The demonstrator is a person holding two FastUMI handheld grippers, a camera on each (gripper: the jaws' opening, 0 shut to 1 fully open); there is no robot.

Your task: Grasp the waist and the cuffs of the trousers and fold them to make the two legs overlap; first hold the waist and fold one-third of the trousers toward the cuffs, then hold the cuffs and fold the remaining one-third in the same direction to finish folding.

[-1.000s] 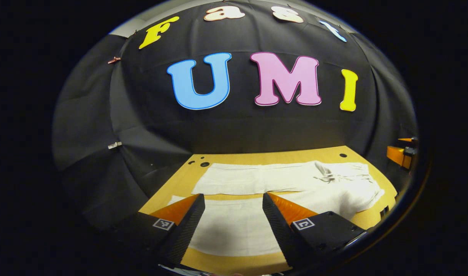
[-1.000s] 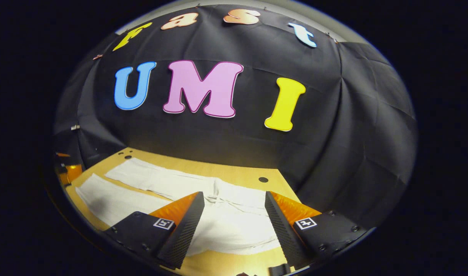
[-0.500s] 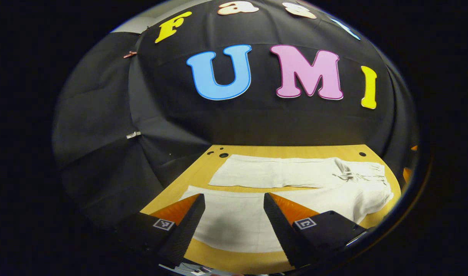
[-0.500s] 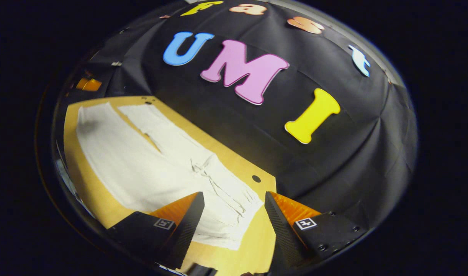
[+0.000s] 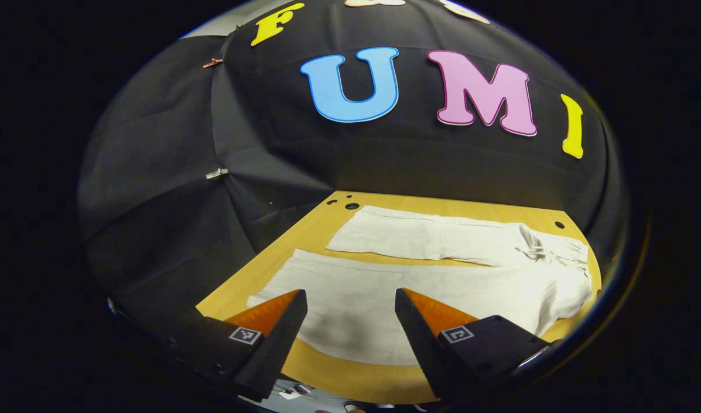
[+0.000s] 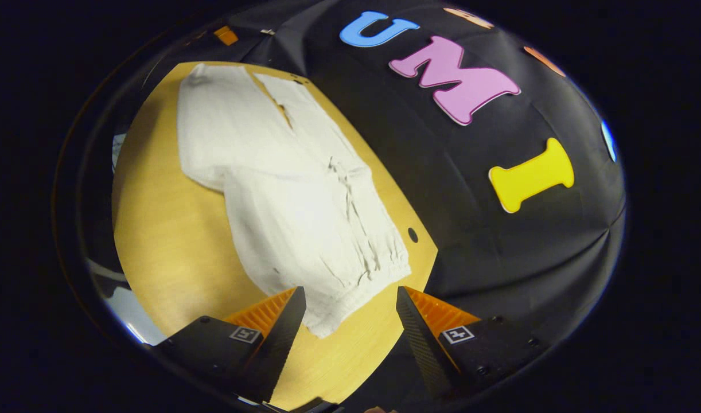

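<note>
Black cloth walls close round a tan wooden bench [image 5: 304, 241], and on it the white trousers [image 5: 442, 287] lie flat and unfolded, their two legs side by side with a narrow strip of bare wood between them. In the left gripper view the left claw [image 5: 350, 318] hangs with its fingers spread wide and nothing between them, just above the cuff end of the nearer leg; the cuff's edge lies ahead and to the left of its tips, with bare bench beyond it, and a band of wood runs beneath the claw along the bench's near edge. The farther leg stretches ahead of the claw, and the waist lies well off to its right, near the bench's far corner. In the right gripper view the trousers [image 6: 293, 189] run away from the right claw [image 6: 350, 312], which is likewise wide open and empty, its tips just at the gathered waist; one waist corner lies between the fingers. Bare bench [image 6: 167, 252] opens broadly to this claw's left, while to its right the bench edge and a small round hole [image 6: 412, 234] lie near the waistband.
</note>
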